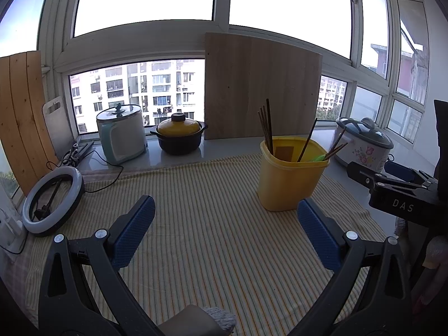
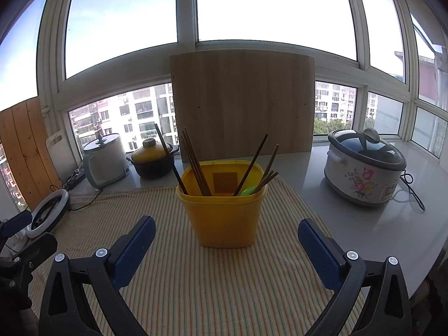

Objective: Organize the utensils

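On the striped cloth (image 2: 224, 280) of the table stands a yellow bin (image 2: 224, 212), upright, with brown chopsticks (image 2: 196, 165) and a green utensil (image 2: 247, 190) leaning inside it. Both claws hover above the cloth, wide open and empty: the right claw (image 2: 226, 240) just before the bin, the left claw (image 1: 226, 218) beside it, to its left

Glossy yellow plastic bin (image 2: 224, 218), dark wooden chopsticks (image 2: 196, 165), striped woven cloth (image 2: 224, 285), ribbed blue fingers (image 2: 131, 254)
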Tool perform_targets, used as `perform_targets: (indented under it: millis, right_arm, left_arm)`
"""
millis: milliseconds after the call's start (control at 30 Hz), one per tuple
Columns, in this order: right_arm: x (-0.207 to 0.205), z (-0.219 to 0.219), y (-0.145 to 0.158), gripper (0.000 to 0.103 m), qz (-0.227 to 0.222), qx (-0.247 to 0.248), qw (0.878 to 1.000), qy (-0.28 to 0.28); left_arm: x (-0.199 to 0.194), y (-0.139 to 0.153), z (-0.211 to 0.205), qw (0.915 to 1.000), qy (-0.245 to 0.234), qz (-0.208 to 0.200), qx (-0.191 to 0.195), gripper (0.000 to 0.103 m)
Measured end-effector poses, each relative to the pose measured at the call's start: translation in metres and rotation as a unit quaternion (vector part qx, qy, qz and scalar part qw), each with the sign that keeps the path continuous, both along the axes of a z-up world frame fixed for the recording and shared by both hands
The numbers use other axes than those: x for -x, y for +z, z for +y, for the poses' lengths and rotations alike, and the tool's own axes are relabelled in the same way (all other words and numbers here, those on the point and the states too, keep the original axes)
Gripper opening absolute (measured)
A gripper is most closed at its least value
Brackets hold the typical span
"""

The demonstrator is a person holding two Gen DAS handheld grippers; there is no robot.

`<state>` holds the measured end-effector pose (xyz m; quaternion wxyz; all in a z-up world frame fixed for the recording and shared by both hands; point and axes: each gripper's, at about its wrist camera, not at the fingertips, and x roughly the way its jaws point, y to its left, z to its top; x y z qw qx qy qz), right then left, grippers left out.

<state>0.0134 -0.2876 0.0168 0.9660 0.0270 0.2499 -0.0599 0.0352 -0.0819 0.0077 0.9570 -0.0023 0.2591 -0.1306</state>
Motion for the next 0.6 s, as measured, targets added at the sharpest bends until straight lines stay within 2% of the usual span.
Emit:
perform_targets:
  millis: [600]
  right_arm:
    - [0.0016, -0.0008, -0.0007, 0.103, 0.002, -0.002, 1.0, 0.0]
  left_arm:
    - [0.0018, -0.0018, 0.0017, 1.0, -0.001, 0.002, -0.006, 0.103]
